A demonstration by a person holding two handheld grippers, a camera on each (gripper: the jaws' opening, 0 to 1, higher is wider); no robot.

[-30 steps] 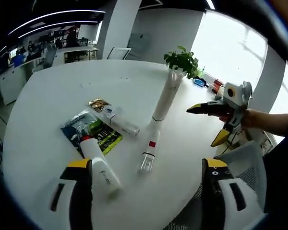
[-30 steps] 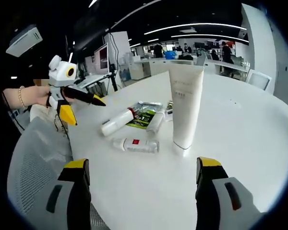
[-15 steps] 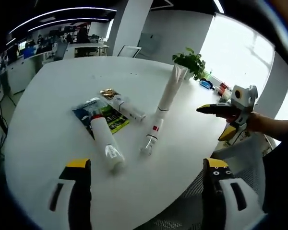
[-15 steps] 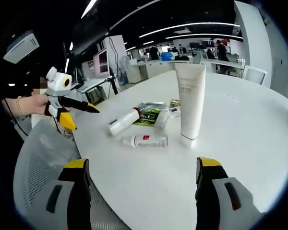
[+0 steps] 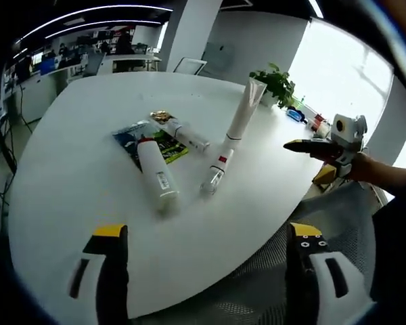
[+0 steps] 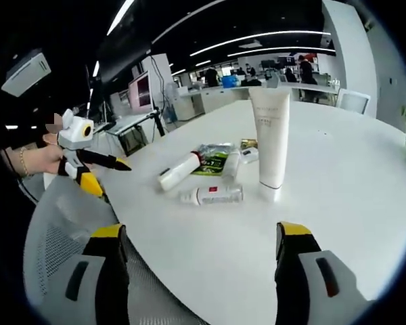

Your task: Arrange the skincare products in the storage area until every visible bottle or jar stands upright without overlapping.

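White table (image 6: 338, 196) bearing one upright tube (image 6: 271, 139) and three products lying flat beside a sachet (image 5: 159, 145): a capped bottle (image 5: 157, 178), a red-labelled bottle (image 5: 216, 172) and a small tube (image 5: 185, 135). Left gripper (image 5: 206, 271) and right gripper (image 6: 199, 271) spread wide, empty, off the table edge. Judged step: approach; next, grasp a fallen bottle and stand it clear of neighbours.

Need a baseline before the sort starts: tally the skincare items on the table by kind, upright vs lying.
Upright tubes: 1, the tall white tube.
Lying bottles: 3, the red-capped white bottle, the clear bottle with red label, the small clear-capped bottle.
Flat sachets: 1, the green-blue sachet.
Total: 5
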